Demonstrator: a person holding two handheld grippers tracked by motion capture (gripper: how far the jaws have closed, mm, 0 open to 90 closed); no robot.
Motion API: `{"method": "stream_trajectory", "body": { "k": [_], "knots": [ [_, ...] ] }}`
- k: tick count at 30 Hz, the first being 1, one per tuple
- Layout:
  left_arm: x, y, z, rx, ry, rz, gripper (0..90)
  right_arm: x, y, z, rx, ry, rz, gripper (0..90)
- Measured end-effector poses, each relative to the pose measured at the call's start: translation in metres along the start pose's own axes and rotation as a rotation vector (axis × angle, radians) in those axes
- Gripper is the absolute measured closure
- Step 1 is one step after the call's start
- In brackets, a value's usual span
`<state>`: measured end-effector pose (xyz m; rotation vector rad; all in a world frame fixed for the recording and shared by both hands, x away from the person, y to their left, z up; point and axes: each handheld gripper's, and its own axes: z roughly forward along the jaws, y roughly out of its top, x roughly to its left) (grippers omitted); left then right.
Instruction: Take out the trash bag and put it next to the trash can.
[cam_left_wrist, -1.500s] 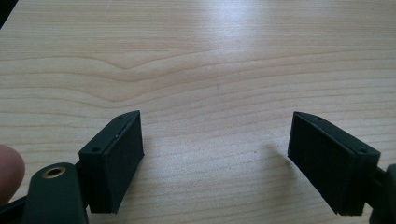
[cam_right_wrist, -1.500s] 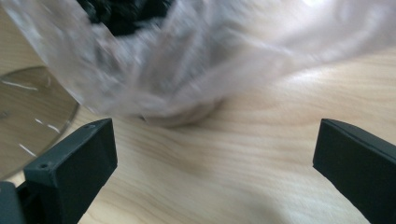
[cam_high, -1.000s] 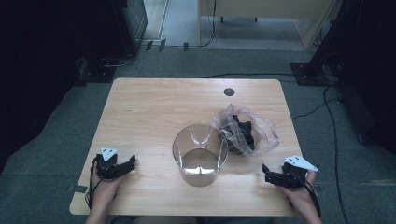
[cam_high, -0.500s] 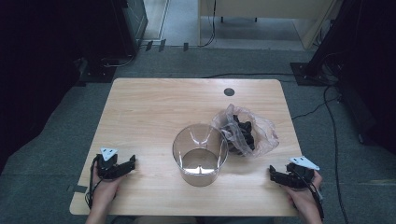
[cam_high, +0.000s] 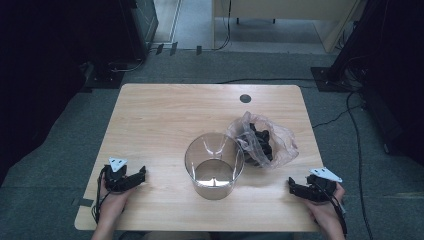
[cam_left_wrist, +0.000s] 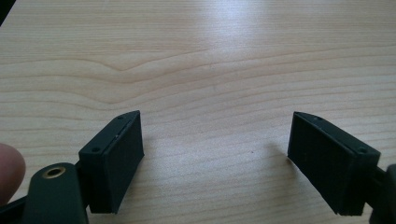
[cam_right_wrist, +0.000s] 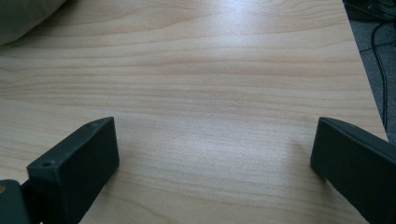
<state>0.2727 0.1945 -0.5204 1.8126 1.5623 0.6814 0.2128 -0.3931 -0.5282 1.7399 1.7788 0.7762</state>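
Observation:
A clear glass beaker (cam_high: 214, 165) stands upright near the middle front of the wooden table (cam_high: 165, 120). Just right of it lies a clear plastic bag (cam_high: 262, 141) holding dark pieces. My left gripper (cam_high: 137, 176) rests on the table at the front left, open, with bare wood between its jaws (cam_left_wrist: 215, 158). At the front right my right gripper (cam_high: 292, 187) is held low over the table, also open and empty (cam_right_wrist: 210, 158). Both grippers are well apart from the beaker and the bag.
A small dark round hole (cam_high: 245, 98) marks the table's far side. Cables (cam_high: 350, 125) run over the grey carpet to the right, and dark equipment (cam_high: 135, 20) stands behind the table. The table's right edge (cam_right_wrist: 362, 70) is close to the right gripper.
The right gripper has drawn back a little toward the table's front right corner. The left gripper, beaker and bag have stayed in place.

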Motion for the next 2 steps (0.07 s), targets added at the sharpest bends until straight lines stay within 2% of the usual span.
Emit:
{"method": "stream_trajectory", "body": {
  "k": [2],
  "knots": [
    [-0.0001, 0.0003, 0.0002, 0.001, 0.000, 0.002, 18.0, 0.0000, -0.0008, -0.0016, -0.003, 0.006, -0.012, 4.0]
  ]
}}
